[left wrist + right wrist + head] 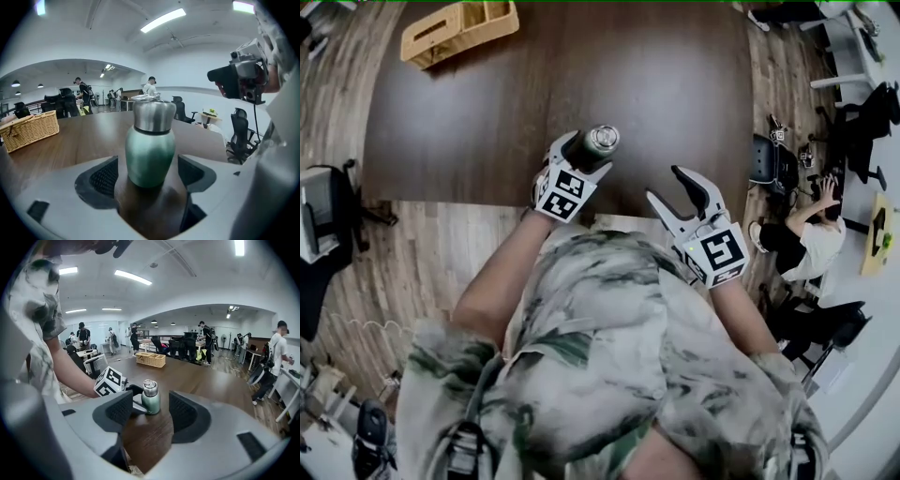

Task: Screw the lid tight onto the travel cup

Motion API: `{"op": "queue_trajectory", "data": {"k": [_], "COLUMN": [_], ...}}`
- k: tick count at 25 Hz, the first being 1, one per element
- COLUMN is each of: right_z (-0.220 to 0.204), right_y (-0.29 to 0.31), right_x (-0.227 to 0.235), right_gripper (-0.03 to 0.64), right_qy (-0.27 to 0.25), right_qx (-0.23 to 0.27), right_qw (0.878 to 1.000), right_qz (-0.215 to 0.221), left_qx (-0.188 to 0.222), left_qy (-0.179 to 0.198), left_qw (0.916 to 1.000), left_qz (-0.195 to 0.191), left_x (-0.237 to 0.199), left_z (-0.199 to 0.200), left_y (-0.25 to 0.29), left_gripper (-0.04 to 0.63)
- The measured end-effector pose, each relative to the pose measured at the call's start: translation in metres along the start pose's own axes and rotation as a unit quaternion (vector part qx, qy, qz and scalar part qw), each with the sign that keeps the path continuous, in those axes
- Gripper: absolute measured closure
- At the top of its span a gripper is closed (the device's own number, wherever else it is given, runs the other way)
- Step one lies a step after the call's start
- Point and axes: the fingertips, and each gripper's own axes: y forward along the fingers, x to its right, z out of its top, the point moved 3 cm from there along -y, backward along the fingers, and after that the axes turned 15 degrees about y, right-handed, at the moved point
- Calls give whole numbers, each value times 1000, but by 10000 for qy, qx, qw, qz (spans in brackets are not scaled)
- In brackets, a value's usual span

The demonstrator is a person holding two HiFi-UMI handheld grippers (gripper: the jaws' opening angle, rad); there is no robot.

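Note:
The travel cup [598, 142] stands upright on the dark wooden table [469, 122], near its front edge. It has a green body and a steel lid [153, 115] on top. My left gripper [584, 157] is open around the cup [150, 150], with a gap between each pad and the green body. My right gripper [677, 192] hangs open to the right of the cup, apart from it, with nothing between its jaws. In the right gripper view the cup [151, 400] and the left gripper's marker cube [108, 382] lie ahead of the right gripper [146, 412].
A wicker basket [459, 28] sits at the table's far left corner. Beyond the table's right side are office chairs [773, 164] and a seated person [802, 239]. The table's front edge runs just under both grippers.

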Motion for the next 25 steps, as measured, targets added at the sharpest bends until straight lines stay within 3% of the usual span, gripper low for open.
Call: {"op": "queue_trajectory", "data": {"k": [10,25], "right_z": [0,-4], "right_y": [0,2], "right_x": [20,42], "right_gripper": [359,360], "right_qy": [-214,-277], "right_qx": [-202,-328], "right_qw": [9991,9983], "right_qz": [307,396], "left_qx": [52,-7], "left_qy": [76,420], "left_qw": [9995,9991], "left_qz": [304,32], "left_x": [-2,-4], "left_z": [8,11], "left_y": [23,47], "left_gripper": [211,212]}}
